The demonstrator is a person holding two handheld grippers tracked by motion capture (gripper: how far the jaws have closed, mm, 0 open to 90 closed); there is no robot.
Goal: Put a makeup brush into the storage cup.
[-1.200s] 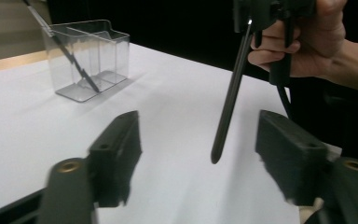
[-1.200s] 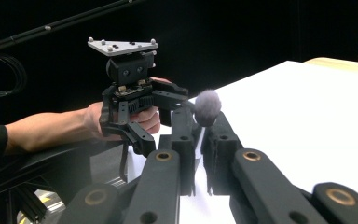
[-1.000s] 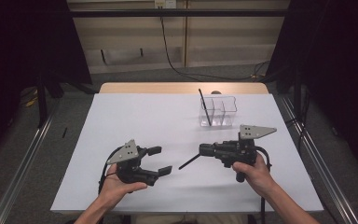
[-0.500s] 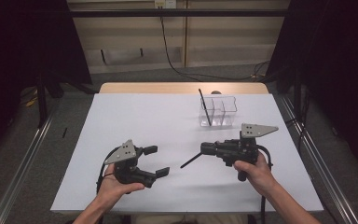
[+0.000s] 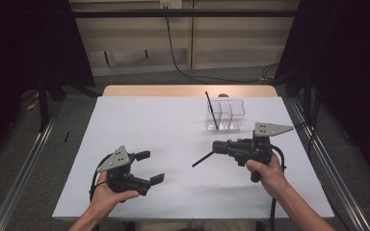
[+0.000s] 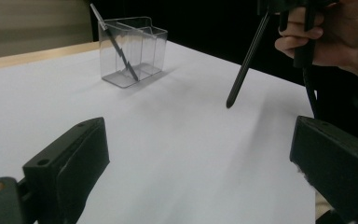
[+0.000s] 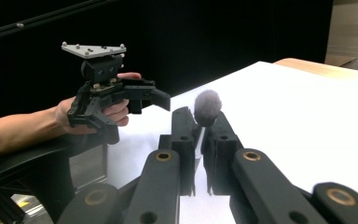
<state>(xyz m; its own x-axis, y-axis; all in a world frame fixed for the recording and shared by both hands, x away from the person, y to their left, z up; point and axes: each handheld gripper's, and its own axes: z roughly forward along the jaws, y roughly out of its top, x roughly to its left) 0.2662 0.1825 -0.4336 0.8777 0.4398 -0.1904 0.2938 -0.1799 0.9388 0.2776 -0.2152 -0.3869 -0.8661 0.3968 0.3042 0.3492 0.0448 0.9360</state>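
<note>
Right gripper [image 5: 215, 147] clamps black pen [image 5: 202, 159]; left gripper [image 5: 150, 167] agape

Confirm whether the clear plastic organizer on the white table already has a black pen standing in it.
Yes: in the high view a thin black pen leans inside the left compartment of the clear plastic organizer.

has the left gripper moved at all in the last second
Yes, slightly. In the high view the left gripper has drifted toward the near edge of the table, away from the clear organizer, jaws still open.
</note>
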